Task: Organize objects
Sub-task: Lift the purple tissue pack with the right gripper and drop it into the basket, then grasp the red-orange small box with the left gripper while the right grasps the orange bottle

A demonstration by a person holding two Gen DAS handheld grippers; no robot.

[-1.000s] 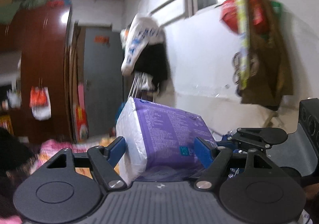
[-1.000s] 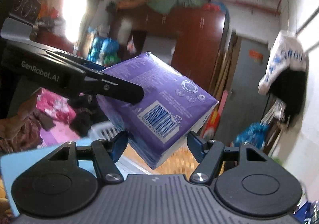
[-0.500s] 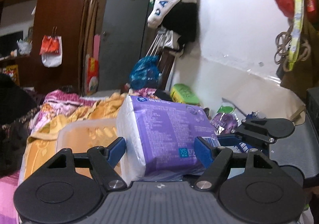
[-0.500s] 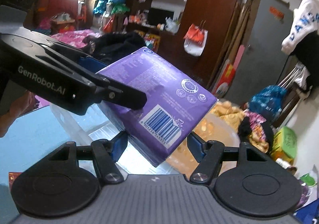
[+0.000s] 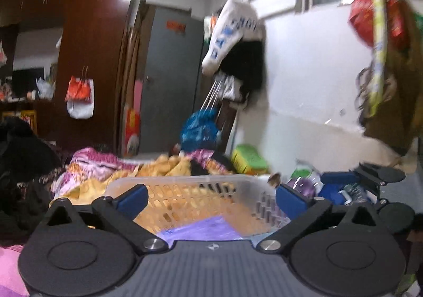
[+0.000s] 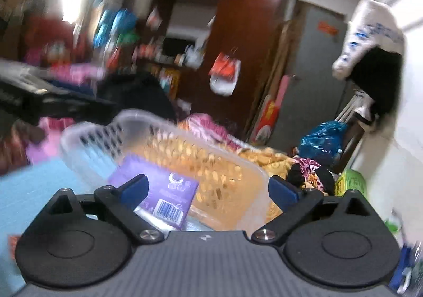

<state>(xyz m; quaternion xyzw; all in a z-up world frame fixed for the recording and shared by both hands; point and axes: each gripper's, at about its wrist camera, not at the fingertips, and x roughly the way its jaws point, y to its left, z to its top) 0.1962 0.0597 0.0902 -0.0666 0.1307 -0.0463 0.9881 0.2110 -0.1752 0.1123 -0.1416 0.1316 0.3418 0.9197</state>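
- The left gripper (image 5: 211, 197), low in its frame, has its jaws opening wide; nothing is pinched, and its blue pads (image 5: 132, 197) touch nothing.
- The right gripper (image 6: 208, 190) likewise has its jaws opening, with nothing pressed between them.
- The purple pack (image 6: 158, 191) lies inside the clear plastic basket (image 6: 127, 122), at the lower centre of both frames, barcode end toward the right camera.
- The basket sits on a blue surface (image 6: 34, 186), beside a yellow blanket (image 5: 169, 164).
- Both frames are blurred.
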